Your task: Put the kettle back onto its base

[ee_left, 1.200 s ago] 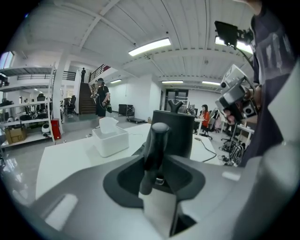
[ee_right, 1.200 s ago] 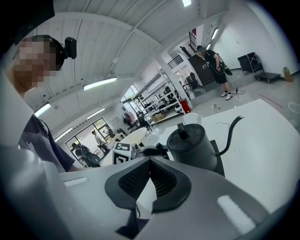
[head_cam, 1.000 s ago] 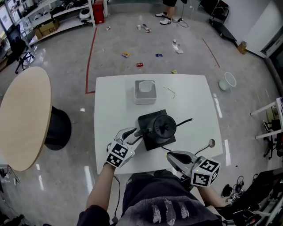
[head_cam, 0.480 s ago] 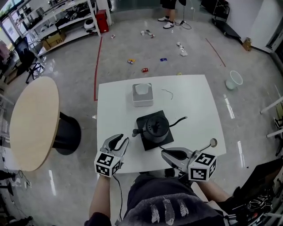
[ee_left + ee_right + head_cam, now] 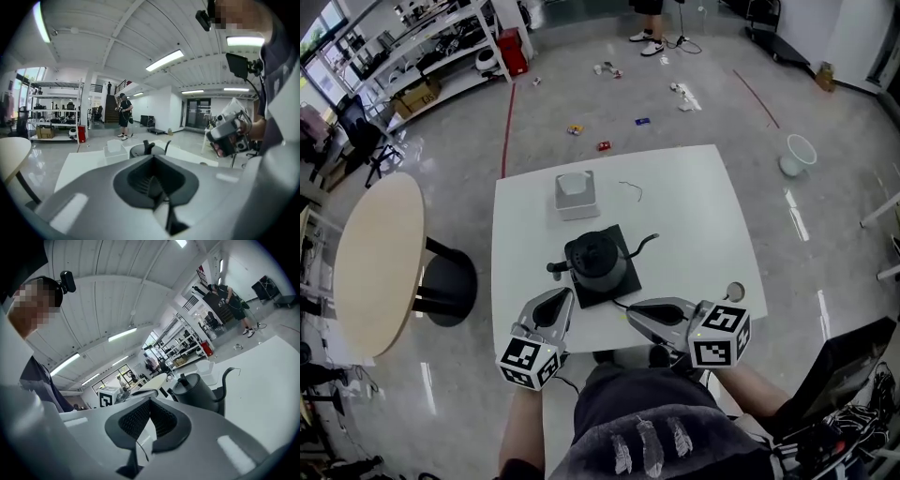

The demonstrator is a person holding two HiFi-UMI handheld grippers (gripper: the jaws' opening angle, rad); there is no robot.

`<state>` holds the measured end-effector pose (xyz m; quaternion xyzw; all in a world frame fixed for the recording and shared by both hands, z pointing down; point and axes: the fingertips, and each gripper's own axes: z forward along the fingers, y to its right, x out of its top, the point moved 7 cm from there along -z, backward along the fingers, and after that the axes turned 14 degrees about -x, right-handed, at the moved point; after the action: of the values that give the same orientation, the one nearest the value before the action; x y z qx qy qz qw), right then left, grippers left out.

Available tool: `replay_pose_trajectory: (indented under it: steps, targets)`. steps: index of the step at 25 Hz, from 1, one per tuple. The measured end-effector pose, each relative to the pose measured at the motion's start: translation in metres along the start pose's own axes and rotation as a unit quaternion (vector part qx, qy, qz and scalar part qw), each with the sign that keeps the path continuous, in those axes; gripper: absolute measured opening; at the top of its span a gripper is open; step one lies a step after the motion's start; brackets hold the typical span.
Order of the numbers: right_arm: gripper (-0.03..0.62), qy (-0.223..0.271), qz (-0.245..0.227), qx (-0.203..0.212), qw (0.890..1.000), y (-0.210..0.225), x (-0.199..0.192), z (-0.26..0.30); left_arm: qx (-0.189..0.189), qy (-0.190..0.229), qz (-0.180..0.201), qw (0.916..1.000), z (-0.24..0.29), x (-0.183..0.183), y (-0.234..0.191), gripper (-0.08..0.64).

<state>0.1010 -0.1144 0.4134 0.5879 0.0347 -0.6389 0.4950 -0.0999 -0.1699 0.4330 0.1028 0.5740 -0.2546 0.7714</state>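
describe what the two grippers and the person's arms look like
Both the left gripper and right gripper have smooth pale grey shells tapering to two jaws lined with dark ribbed pads. Each carries a white cube with black square markers. The person's forearms are bare; the top is dark with a pale print.

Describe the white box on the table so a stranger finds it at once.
Start at the square white table on the grey floor. Past the black kettle on its dark base, near the far edge, sits the box: the only white, square-cornered thing on the tabletop.
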Motion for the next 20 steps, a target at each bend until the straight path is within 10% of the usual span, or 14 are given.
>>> replay_pose_trajectory:
  steps: [20]
  targets:
    - [0.000, -0.038, -0.005, 0.082, 0.996, 0.003, -0.017, -0.038, 0.058, -0.053, 0.018, 0.9968, -0.007, 0.002, 0.107, 0.000]
